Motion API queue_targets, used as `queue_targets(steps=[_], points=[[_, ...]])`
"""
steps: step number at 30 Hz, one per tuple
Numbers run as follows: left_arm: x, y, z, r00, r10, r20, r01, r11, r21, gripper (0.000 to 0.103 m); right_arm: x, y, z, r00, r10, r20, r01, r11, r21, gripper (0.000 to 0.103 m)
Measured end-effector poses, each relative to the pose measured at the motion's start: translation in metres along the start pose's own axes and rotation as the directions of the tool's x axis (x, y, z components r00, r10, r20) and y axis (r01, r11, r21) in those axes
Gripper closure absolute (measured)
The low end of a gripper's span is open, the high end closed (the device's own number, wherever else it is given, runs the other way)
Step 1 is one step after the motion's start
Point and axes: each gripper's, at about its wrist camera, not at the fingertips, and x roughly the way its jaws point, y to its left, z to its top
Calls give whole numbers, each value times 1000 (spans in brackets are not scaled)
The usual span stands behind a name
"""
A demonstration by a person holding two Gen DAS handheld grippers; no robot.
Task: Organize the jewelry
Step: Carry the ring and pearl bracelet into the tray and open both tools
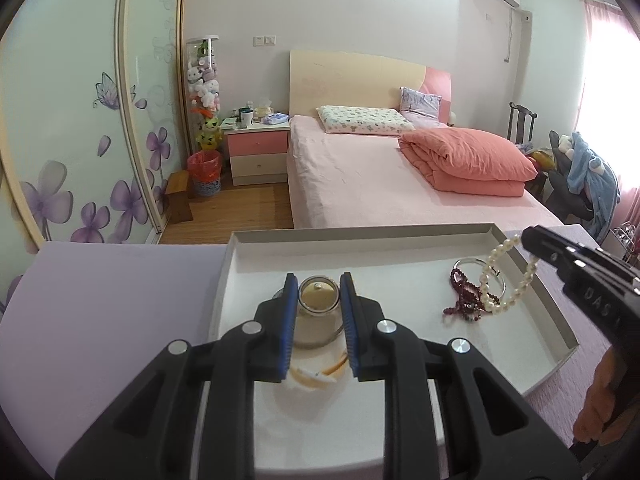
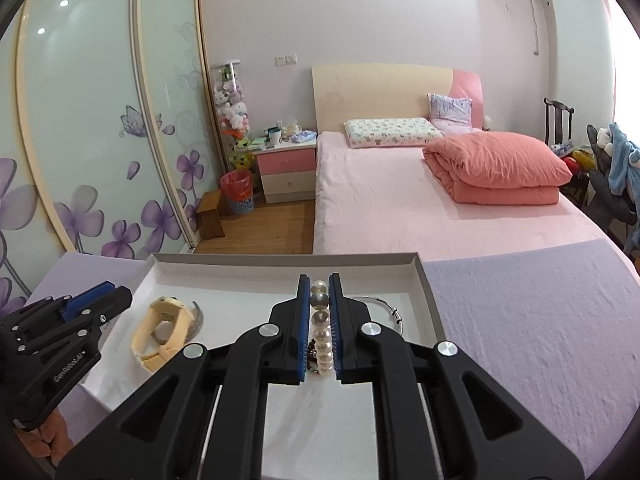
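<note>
A shallow white tray [image 1: 360, 233] lies on a lilac table. My left gripper [image 1: 319, 281] is shut on a beige-strapped watch [image 1: 318, 312], its blue pads pressing both sides of the case just above the tray floor. My right gripper [image 2: 320, 280] is shut on a pearl bracelet [image 2: 322, 322], which hangs in a loop [image 1: 508, 280] over the tray's right side. Below the pearls lie a dark red bead bracelet [image 1: 464, 298] and a silver bangle [image 2: 384, 308]. In the right wrist view the left gripper [image 2: 116, 294] enters from the left beside the watch [image 2: 168, 332].
The lilac table [image 2: 540, 320] extends to the right of the tray and on its left [image 1: 100, 300]. Beyond the table's far edge stand a pink bed [image 1: 380, 176] and sliding wardrobe doors [image 1: 80, 140]. A hand [image 1: 600, 412] holds the right gripper at the frame's lower right.
</note>
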Motion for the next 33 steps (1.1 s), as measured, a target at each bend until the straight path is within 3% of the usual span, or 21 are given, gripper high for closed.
queue_targets(steps=[12, 17, 21, 23, 25, 28, 33], points=[[24, -4, 0, 1000, -3, -25, 3, 1000, 0, 81, 22, -11, -7, 998, -8, -62, 10, 999, 32, 92], [29, -3, -2, 1000, -3, -31, 4, 1000, 6, 81, 24, -11, -9, 998, -10, -68, 12, 999, 32, 82], [32, -2, -3, 999, 0, -38, 0, 1000, 2, 81, 24, -12, -10, 997, -12, -71, 14, 999, 33, 81], [33, -1, -3, 999, 8, -36, -8, 1000, 1, 79, 25, -14, -11, 997, -14, -73, 16, 999, 33, 81], [33, 0, -3, 999, 12, -36, -12, 1000, -2, 68, 25, -15, -12, 997, -17, -75, 20, 999, 32, 81], [31, 2, -4, 999, 18, -29, -18, 1000, -9, 60, 25, -16, -13, 997, -18, -75, 20, 999, 34, 81], [24, 8, -4, 999, 22, -25, -22, 1000, -21, 59, 22, -17, -14, 997, -16, -73, 18, 999, 31, 81]])
